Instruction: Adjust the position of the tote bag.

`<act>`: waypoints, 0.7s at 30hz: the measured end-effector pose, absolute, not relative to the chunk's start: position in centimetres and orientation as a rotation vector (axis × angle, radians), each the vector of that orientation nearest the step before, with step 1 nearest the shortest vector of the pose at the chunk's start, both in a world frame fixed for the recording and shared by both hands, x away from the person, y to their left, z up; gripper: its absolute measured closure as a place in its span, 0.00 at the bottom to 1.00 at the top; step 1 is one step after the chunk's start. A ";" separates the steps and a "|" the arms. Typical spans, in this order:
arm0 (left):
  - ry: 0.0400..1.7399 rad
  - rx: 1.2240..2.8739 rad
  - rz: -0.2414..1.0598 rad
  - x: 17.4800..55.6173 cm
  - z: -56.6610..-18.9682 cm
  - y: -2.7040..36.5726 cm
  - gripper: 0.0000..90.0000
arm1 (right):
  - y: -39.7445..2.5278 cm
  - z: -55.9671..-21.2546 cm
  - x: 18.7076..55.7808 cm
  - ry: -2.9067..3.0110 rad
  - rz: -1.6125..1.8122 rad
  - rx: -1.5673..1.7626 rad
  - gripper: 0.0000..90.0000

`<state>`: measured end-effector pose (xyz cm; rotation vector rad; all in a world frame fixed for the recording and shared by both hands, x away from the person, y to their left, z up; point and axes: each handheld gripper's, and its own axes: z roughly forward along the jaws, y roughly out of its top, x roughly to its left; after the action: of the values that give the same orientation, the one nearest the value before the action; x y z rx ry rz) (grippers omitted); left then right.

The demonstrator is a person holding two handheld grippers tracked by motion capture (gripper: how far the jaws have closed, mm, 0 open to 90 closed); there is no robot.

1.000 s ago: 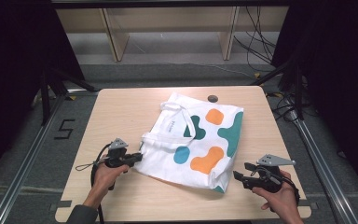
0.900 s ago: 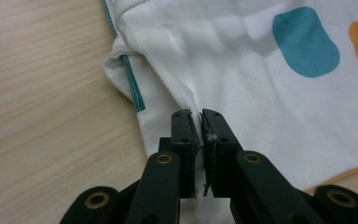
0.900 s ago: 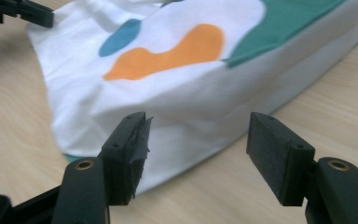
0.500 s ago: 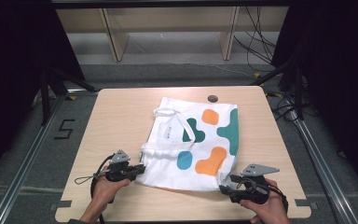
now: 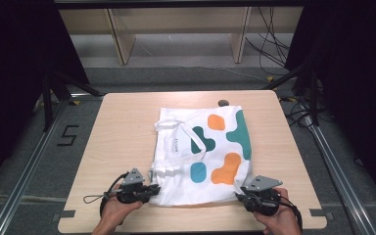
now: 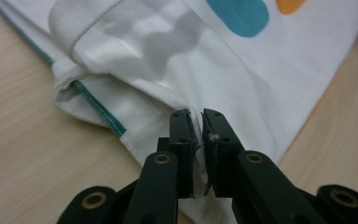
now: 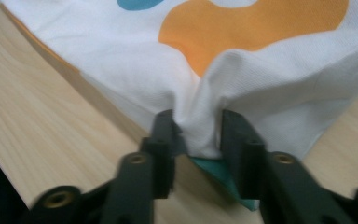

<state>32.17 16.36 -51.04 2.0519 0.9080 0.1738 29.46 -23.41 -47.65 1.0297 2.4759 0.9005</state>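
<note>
A white cloth [image 5: 200, 152] printed with teal and orange blobs lies flat on the wooden table [image 5: 122, 132], with a white strap loop on its left half. My left gripper [image 5: 151, 190] is shut on the cloth's near left corner. In the left gripper view the gripper [image 6: 200, 122] pinches a thin white fold of the cloth [image 6: 177, 51] beside a teal-trimmed hem. My right gripper [image 5: 240, 197] is shut on the near right corner. The right gripper view has that gripper [image 7: 197, 128] clamped on a bunched fold of the cloth [image 7: 135, 70] under an orange patch.
A small dark round thing [image 5: 223, 103] sits at the table's far edge, just beyond the cloth. Bare table lies left and right of the cloth. Wooden shelf legs [image 5: 119, 39] and cables stand behind the table. A "5" mark [image 5: 67, 135] is on the floor at left.
Both grippers have drawn back toward the near edge with the cloth's corners in them. The cloth has slid nearer and turned square to the table.
</note>
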 end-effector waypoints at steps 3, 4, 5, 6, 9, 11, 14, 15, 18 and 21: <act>0.874 2.056 0.155 31.1 -51.1 14.7 0.90 | -24.3 -47.6 30.0 2.437 0.852 1.000 0.83; 0.854 2.070 0.152 30.8 -51.2 14.2 0.90 | -24.8 -47.6 30.3 2.431 0.844 1.001 0.84; 0.847 2.067 0.144 30.5 -51.2 13.5 0.90 | -25.2 -47.6 30.5 2.421 0.837 1.003 0.85; 0.829 2.079 0.141 30.4 -51.3 12.8 0.90 | -25.5 -47.7 30.7 2.415 0.827 1.001 0.86; 0.793 2.112 0.141 29.9 -51.2 10.8 0.91 | -26.4 -47.5 31.7 2.391 0.768 1.001 0.87; 0.764 2.121 0.140 29.7 -51.3 9.4 0.90 | -26.9 -47.6 32.7 2.379 0.737 1.000 0.87; 0.736 2.133 0.143 29.6 -51.3 7.7 0.90 | -27.6 -47.7 34.2 2.368 0.726 1.004 0.87; 0.732 2.119 0.133 29.5 -51.3 6.9 0.90 | -27.8 -47.7 35.0 2.353 0.717 1.009 0.87; 0.709 2.121 0.142 29.6 -51.3 4.8 0.89 | -28.3 -47.7 37.0 2.329 0.693 1.016 0.87; 0.677 2.130 0.141 30.0 -51.2 2.7 0.87 | -29.0 -47.8 39.0 2.301 0.691 1.039 0.86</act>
<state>29.98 2.73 -51.23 2.1305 0.6774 0.1409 38.96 -28.95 -47.83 1.0392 2.3008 0.6911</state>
